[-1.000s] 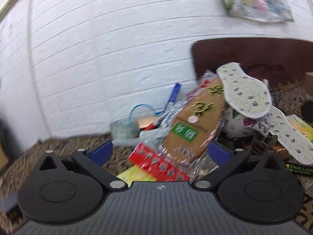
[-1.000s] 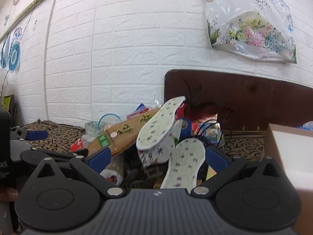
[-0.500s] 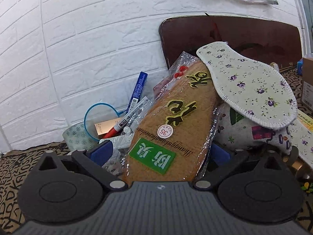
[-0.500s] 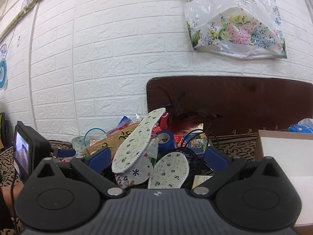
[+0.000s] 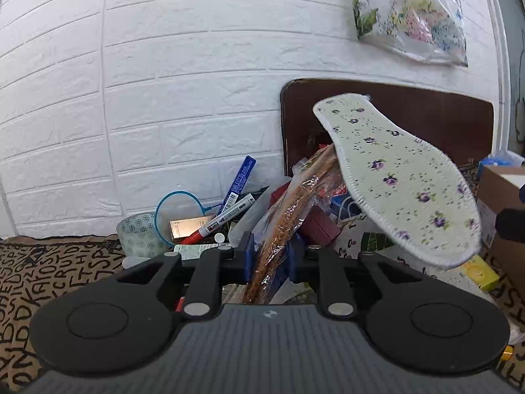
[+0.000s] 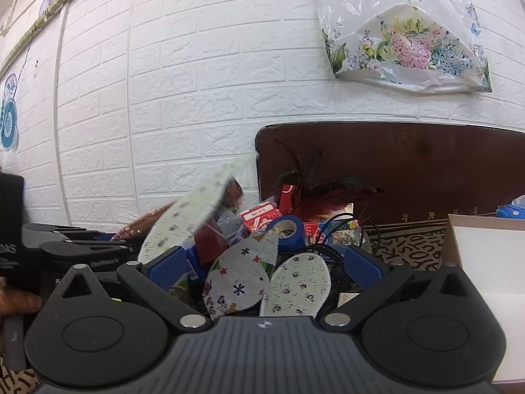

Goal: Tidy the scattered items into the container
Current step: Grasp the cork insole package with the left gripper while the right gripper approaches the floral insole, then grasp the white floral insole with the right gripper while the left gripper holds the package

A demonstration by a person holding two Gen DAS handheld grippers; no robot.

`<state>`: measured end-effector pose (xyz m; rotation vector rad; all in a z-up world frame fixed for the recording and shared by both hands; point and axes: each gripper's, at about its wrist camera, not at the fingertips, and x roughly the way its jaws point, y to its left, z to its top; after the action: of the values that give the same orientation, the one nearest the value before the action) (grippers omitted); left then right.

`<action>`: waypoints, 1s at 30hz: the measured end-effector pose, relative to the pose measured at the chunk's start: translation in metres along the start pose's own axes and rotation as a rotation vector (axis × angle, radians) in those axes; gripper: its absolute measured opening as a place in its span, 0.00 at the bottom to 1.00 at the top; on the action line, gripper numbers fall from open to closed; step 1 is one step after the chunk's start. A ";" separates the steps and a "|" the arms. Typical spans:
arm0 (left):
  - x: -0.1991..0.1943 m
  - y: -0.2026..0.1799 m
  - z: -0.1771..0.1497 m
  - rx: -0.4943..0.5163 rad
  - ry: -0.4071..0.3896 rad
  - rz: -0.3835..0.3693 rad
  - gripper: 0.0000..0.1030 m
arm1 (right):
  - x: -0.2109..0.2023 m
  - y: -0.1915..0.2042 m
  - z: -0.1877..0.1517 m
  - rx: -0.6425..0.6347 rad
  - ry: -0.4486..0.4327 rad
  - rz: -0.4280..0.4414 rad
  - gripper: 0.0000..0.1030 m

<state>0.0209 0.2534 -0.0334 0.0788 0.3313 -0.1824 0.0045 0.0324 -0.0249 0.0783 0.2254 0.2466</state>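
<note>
Left hand-held gripper (image 5: 267, 256) closing on wrapped insoles (image 5: 288, 210), held edge-on between pads. Floral insole (image 5: 400, 177) leans on pack above right; may slide off. Slick wrap may slip. Right hand-held gripper (image 6: 262, 269) open, empty; box (image 6: 485, 246) right of it.

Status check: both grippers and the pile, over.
Left gripper closing on wrapped brown insole. Right gripper open, empty. Floral insole resting on top.

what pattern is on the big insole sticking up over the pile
Small purple flowers and dark specks on cream fabric, white stitched edge; the insole shows best in the left wrist view.
</note>
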 end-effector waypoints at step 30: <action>-0.018 0.019 -0.001 -0.051 0.048 -0.024 0.13 | 0.072 0.116 -0.032 -0.384 0.117 0.158 0.66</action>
<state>0.0071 0.2748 -0.0275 0.0288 0.3848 -0.1964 0.0378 0.1637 -0.0588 -0.3008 0.2851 0.4486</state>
